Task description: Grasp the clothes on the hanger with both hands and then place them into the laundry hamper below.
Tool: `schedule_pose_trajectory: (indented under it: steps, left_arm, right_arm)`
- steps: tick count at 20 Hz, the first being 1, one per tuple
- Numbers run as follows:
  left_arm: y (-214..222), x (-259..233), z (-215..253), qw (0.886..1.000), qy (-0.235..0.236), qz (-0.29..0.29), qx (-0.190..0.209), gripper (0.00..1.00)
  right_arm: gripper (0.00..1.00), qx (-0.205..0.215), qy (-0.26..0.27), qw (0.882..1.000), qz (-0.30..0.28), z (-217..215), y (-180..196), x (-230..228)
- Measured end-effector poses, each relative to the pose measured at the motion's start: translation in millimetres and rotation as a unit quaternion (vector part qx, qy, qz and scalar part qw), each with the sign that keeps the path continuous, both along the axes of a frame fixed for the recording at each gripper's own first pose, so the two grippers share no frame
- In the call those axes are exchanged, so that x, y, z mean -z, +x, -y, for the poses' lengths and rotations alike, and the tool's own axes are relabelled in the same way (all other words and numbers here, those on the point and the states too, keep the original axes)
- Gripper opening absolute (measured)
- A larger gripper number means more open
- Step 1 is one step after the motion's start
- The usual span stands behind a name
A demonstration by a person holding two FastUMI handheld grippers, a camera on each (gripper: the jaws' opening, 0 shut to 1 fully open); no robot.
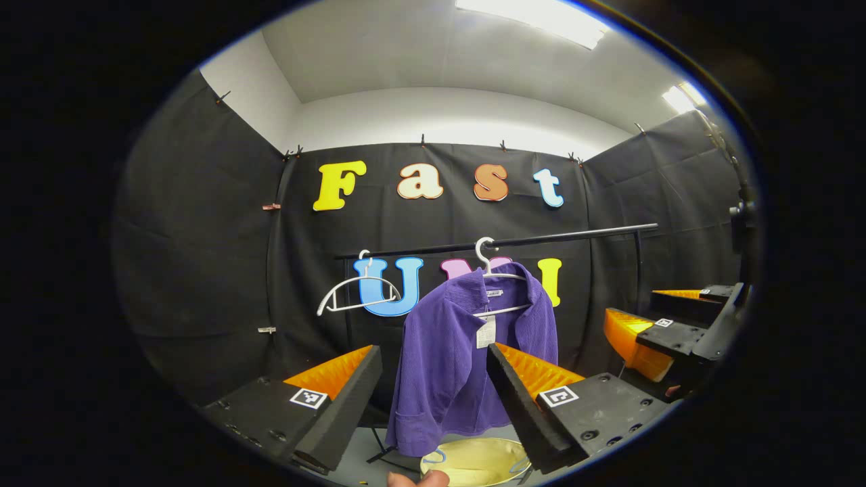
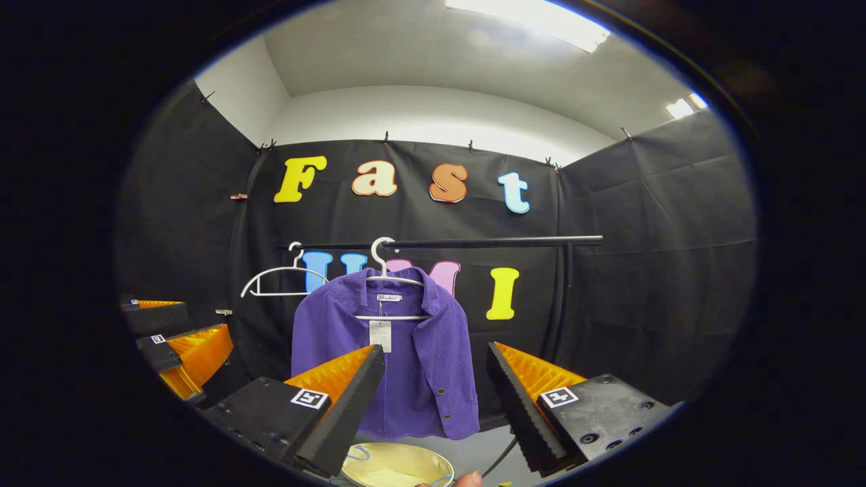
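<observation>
A: Which step is the person on?

B: The approach, by the look of it; nothing is grasped yet. The purple shirt [image 1: 467, 352] hangs on a white hanger [image 1: 497, 277] from the black rail [image 1: 561, 237]; an empty white hanger [image 1: 355, 291] hangs from the rail farther along, apart from the shirt.

A: And the grippers?

B: The left gripper [image 1: 433, 406] has its fingers wide apart with only air between them; the shirt shows through the gap, well short of the rail. The right gripper [image 2: 436, 406] is the same, fingers spread and holding nothing, aimed at the shirt's lower front [image 2: 413, 392]. In the left gripper view the right gripper [image 1: 666, 331] shows off to the side, nearer than the rail.

A: Next move?

B: Probably both must go forward toward the rail, one to each side of the shirt, then close on cloth and lift it clear of the hanger's hook.

A: The hamper?

B: The pale yellow laundry hamper [image 2: 399, 467] sits on the floor below the rail, under the shirt; its inside looks bare, though part is hidden.
</observation>
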State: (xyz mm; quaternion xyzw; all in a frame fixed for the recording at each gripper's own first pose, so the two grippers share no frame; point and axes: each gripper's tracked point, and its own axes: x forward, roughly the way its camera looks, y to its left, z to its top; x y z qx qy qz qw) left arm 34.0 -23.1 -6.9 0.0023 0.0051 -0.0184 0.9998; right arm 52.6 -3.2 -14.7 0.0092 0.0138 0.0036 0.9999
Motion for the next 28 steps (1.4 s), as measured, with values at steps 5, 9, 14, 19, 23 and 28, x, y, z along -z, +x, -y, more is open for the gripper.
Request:
schedule_pose_trajectory:
  steps: [5, 9, 14, 19, 23, 28]
  left_arm:
    - [50, 18, 17, 1.0, 0.0, -0.014, 0.0, 0.98]
    - [109, 30, 34, 1.0, 0.004, -0.01, -0.008, 0.98]
    - [189, 60, 63, 1.0, 0.008, -0.017, -0.013, 0.98]
    - [256, 82, 70, 0.998, 0.016, -0.023, -0.05, 0.96]
    - [291, 92, 67, 0.997, 0.017, -0.02, -0.079, 0.96]
    - [306, 97, 49, 0.993, 0.035, -0.02, -0.109, 0.96]
  right_arm:
    - [0.97, -0.021, -0.002, 1.0, 0.01, -4, 67, 10]
    - [0.98, -0.043, -0.013, 0.999, 0.014, 7, 117, 25]
    - [0.98, -0.052, 0.004, 0.999, -0.004, 28, 164, 55]
    - [0.98, -0.079, 0.014, 0.997, -0.018, 31, 198, 84]
    - [0.98, -0.074, 0.015, 0.997, -0.028, 39, 220, 101]
    - [0.98, -0.084, 0.026, 0.996, -0.032, 22, 236, 104]
